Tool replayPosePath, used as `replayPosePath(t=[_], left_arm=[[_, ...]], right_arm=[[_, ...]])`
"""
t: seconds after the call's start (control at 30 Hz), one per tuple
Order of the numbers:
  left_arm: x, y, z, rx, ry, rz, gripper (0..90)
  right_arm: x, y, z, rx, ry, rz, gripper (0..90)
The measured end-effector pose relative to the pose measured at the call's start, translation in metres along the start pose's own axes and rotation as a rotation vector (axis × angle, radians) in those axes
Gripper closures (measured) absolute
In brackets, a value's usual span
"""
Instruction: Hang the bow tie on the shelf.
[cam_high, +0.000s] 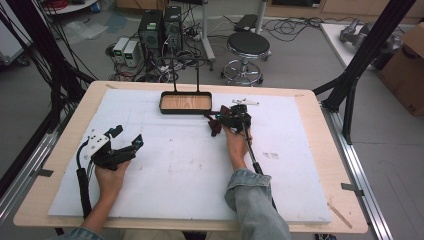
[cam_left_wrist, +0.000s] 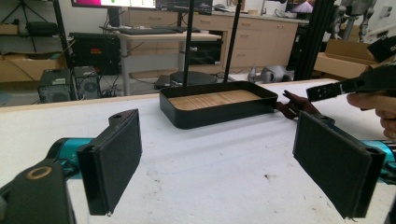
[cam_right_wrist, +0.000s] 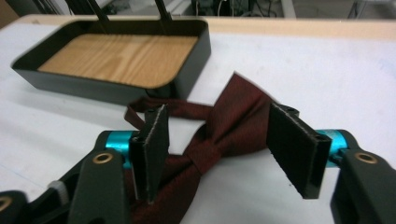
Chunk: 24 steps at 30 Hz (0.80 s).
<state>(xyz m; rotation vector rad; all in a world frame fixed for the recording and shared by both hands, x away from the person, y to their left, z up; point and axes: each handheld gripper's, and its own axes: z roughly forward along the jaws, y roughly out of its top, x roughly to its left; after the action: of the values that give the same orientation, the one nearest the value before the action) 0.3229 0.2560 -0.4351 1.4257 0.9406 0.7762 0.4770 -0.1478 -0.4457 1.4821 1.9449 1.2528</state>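
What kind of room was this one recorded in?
Most likely a lab or workshop: computer towers and loose cables sit on the floor beyond the table, beside a round stool and cardboard boxes.

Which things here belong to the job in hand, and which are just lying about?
In the job:
bow tie, between the right gripper's open jaws
tray, just beside the bow tie

Lying about:
left gripper, open over bare table
stool on the floor
computer towers on the floor
cardboard box

light: even, bright overhead | shadows: soft | blur: near jaws soft, edges slightly blurred
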Motion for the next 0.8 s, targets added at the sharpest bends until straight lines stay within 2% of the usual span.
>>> replayPosePath(t=[0.4, 0.47, 0.6, 0.8], left_arm=[[-0.001, 0.000, 0.000, 0.000, 0.000, 0.004, 15.8], [-0.001, 0.000, 0.000, 0.000, 0.000, 0.003, 15.8], [0.000, 0.000, 0.000, 0.000, -0.002, -0.001, 15.8], [0.000, 0.000, 0.000, 0.002, -0.002, 0.002, 15.8]], right_arm=[[-0.003, -0.001, 0.006, 0.043, 0.002, 0.041, 52.8], [0.001, 0.002, 0.010, 0.071, 0.004, 0.060, 54.6], [0.005, 0.002, 0.013, 0.081, -0.004, 0.058, 57.9], [0.005, 0.003, 0.012, 0.090, 0.016, 0.073, 72.6]])
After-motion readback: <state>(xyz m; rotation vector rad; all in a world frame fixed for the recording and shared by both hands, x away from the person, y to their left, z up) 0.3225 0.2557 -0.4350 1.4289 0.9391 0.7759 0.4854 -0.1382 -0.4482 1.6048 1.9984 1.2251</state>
